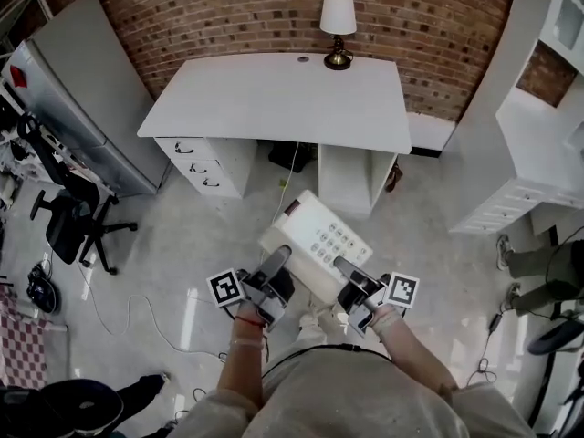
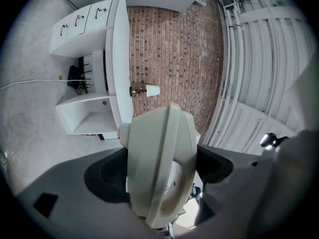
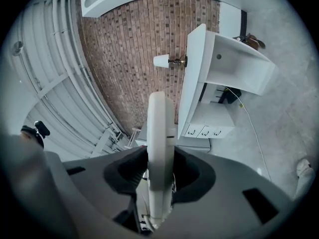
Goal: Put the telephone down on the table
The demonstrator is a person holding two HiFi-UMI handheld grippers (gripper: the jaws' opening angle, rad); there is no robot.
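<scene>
While the telephone (image 1: 315,243) hangs over the floor (image 1: 182,245), well short of the white tabletop (image 1: 274,99), the step in hand is the carry, not yet the setting down. The left claw (image 1: 274,267) clamps its thick near end with jaws spread wide, and the right claw (image 1: 351,276) pinches a thin edge with jaws far narrower. Next, I judge, both must bring it forward over the tabletop, clear of the lamp (image 1: 338,26), lower it flat, then let go.

Bright, even light; fisheye-warped, dark-vignetted edges.
</scene>
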